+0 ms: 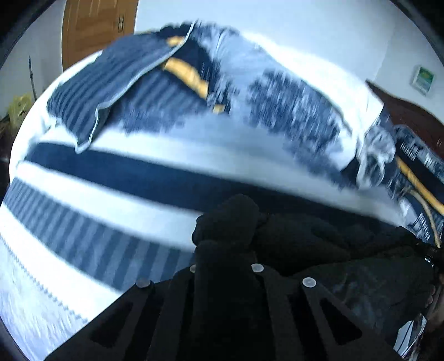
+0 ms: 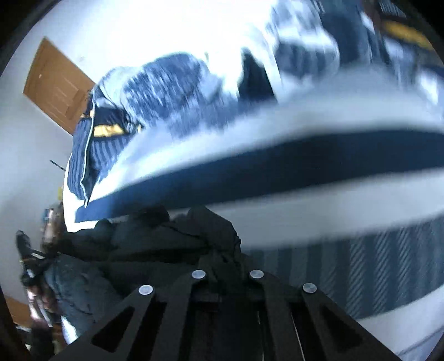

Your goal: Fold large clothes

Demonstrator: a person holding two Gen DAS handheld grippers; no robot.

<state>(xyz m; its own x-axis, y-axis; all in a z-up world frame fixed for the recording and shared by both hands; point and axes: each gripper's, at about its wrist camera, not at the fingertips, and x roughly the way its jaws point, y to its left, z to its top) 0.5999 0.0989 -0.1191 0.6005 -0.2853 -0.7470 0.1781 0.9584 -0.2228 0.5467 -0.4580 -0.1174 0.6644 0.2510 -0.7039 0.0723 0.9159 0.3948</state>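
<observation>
Black garment (image 1: 305, 244) lies bunched on the bed (image 1: 111, 205), stretching sideways from the left hand-held gripper (image 1: 226, 266) toward the right edge of its view. Both hand-held grippers are closed on this dark cloth; the right hand-held gripper (image 2: 226, 273) pinches a fold that trails to the left. Striped blue-and-white bedding covers the bed beyond. A blue striped pillow (image 1: 111, 91) rests farther back, near a wooden door (image 1: 94, 25). Everything is motion-blurred.
</observation>
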